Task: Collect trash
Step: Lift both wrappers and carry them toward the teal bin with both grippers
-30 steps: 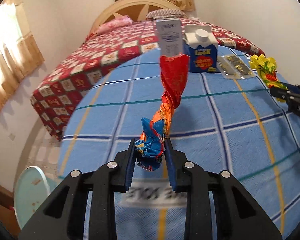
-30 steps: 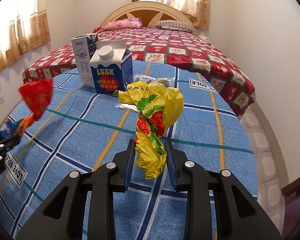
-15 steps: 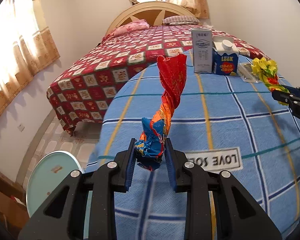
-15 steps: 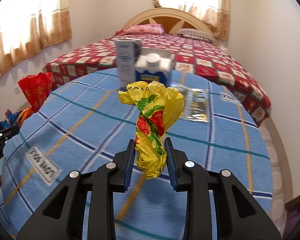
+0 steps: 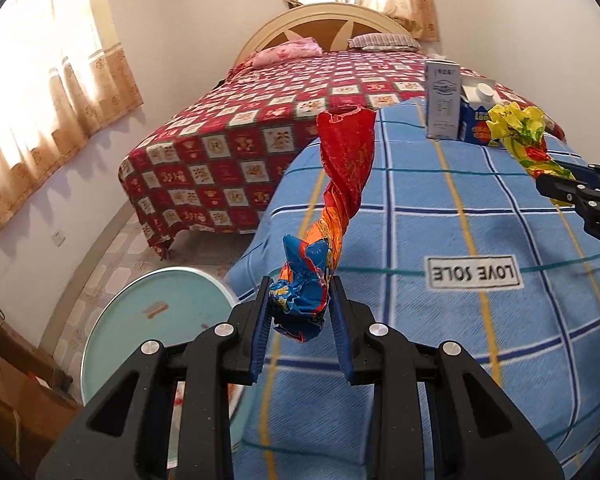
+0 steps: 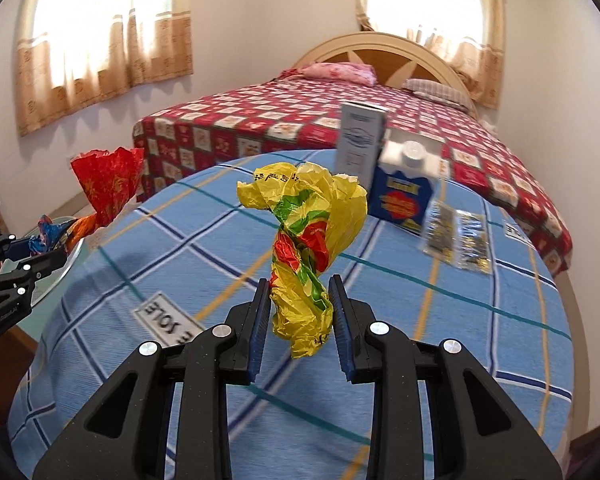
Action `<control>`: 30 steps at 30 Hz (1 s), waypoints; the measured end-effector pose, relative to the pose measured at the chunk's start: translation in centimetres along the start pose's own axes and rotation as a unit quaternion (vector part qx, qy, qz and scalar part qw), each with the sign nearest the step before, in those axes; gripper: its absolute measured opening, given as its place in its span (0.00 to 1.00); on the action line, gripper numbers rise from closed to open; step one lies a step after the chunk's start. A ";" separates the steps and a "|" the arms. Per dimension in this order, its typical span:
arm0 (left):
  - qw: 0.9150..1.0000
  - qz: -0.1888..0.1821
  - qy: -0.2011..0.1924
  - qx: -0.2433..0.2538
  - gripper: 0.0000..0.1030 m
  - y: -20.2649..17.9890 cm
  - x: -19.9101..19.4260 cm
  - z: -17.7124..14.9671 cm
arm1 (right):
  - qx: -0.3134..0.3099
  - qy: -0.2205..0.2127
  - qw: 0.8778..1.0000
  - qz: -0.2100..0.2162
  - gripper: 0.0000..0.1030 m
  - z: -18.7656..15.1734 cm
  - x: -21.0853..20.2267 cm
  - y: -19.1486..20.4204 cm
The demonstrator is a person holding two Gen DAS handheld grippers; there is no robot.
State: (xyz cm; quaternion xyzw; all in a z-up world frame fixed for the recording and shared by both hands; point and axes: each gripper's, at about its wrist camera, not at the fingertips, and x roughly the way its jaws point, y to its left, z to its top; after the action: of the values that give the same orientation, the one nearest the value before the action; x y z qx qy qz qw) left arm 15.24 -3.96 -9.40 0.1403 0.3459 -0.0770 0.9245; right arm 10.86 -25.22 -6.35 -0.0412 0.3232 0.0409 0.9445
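Observation:
My left gripper (image 5: 299, 312) is shut on a twisted red, orange and blue wrapper (image 5: 340, 184) and holds it above the left edge of the blue checked table (image 5: 440, 248). My right gripper (image 6: 299, 312) is shut on a crumpled yellow wrapper (image 6: 308, 232) above the table (image 6: 220, 240). Each gripper shows in the other's view: the right one at the right edge (image 5: 556, 184), the left one at the left edge (image 6: 40, 248). A pale blue round bin lid (image 5: 156, 320) lies below and left of the left gripper.
A tall white carton (image 6: 358, 144), a blue carton with a white cap (image 6: 404, 188) and flat foil packets (image 6: 456, 240) stand on the far side of the table. A bed with a red checked cover (image 5: 260, 132) lies behind. Cardboard boxes (image 5: 4, 392) sit at lower left.
Both grippers have swung left with their wrappers still held. The left one now hangs over the table's left edge, and the blue bin lid has come further into its view.

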 end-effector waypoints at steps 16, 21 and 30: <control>0.999 0.025 0.009 -0.021 0.27 4.5 -1.3 -3.0 | -0.049 0.000 0.998 0.038 0.29 0.8 0.5 6.4; 0.999 0.033 0.008 -0.025 0.27 5.4 -1.8 -3.4 | -0.058 -0.003 0.997 0.046 0.29 0.9 0.5 7.8; 0.999 0.042 0.006 -0.033 0.27 7.0 -2.8 -4.3 | -0.072 -0.007 0.996 0.058 0.29 1.2 0.4 9.8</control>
State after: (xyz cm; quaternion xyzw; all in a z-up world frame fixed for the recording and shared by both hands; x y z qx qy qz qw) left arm 12.15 4.11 -9.16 0.1246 0.3477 -0.0260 0.9289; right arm 10.89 -15.34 -6.19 -0.0901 0.3148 0.1187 0.9374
